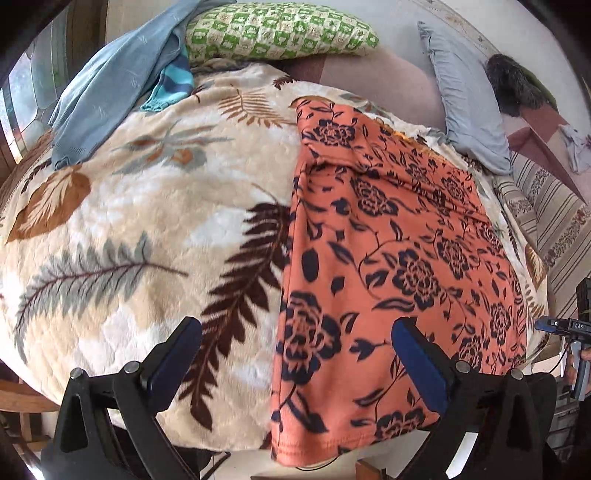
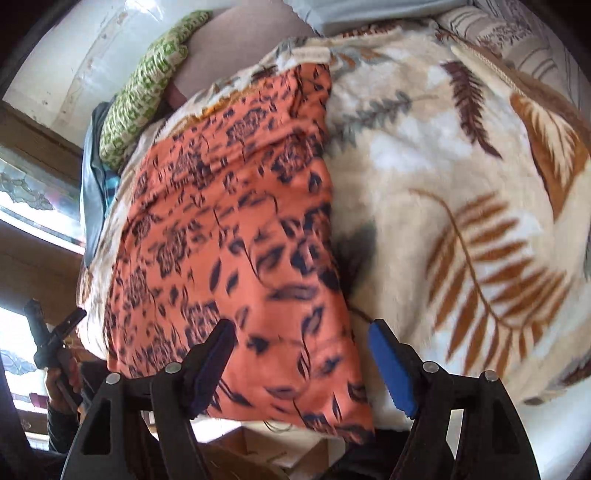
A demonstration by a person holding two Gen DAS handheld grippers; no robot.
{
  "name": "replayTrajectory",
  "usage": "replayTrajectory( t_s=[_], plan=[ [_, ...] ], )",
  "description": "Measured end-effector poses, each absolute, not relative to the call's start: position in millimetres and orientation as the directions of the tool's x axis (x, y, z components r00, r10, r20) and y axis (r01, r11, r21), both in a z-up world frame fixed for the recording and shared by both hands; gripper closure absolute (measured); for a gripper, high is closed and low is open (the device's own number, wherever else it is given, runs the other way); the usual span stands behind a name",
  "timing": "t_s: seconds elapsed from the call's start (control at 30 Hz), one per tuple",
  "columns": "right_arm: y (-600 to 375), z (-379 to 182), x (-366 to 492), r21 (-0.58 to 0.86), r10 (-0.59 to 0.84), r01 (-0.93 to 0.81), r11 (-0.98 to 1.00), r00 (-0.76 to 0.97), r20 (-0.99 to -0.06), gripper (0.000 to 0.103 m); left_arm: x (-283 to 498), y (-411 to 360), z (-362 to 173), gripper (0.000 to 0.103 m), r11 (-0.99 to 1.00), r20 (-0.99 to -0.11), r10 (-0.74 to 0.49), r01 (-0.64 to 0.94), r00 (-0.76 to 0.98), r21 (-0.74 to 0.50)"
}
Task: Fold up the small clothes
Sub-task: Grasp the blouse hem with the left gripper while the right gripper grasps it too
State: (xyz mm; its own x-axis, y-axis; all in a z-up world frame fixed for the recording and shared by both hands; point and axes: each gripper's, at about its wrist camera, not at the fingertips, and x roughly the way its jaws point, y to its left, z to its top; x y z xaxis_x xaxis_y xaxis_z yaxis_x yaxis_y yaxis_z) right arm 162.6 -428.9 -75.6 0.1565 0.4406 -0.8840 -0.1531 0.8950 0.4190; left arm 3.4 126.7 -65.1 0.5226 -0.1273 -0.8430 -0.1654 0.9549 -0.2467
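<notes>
hovering with both grippers spread and empty, the left gripper (image 1: 297, 338) and right gripper (image 2: 301, 338) should each pinch a near corner of the orange cloth (image 1: 399, 236) lying below them on the blanket (image 1: 147, 221) (it overhangs the near edge), then fold it away evenly.

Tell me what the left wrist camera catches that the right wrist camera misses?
Only the left view shows the grey-blue pillow, the dark fuzzy item behind it and the striped bedding. Only the right view shows the window and a cardboard box below the bed edge. Both show the orange floral garment on the leaf-print blanket, the green checked pillow, and open jaws holding nothing.
</notes>
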Motion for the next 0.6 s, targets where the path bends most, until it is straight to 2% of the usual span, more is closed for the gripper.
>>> replayTrajectory(
  t_s=[0.27,0.33,0.4,0.47,0.6],
  plan=[
    [-431,-100,132,0.422,0.442,-0.162,0.892,0.116,-0.890,0.025,-14,123,-81,0.001,0.945,-0.869,-0.129,-0.207,0.478,-0.254],
    [-426,-112,133,0.399,0.413,-0.150,0.905,0.081,-0.907,0.025,-14,119,-92,0.008,0.953,-0.897,-0.114,-0.208,0.426,-0.220],
    [-423,-120,132,0.392,0.405,-0.155,0.907,0.062,-0.912,0.025,-18,116,-99,0.031,0.951,-0.909,-0.143,-0.199,0.392,-0.235],
    [-421,-122,129,0.389,0.403,-0.165,0.907,0.060,-0.913,0.025,-23,117,-102,0.040,0.942,-0.909,-0.172,-0.207,0.381,-0.265],
    [-421,-121,127,0.406,0.421,-0.172,0.898,0.061,-0.905,0.026,-32,120,-113,0.041,0.925,-0.908,-0.205,-0.231,0.365,-0.301]
  ],
)
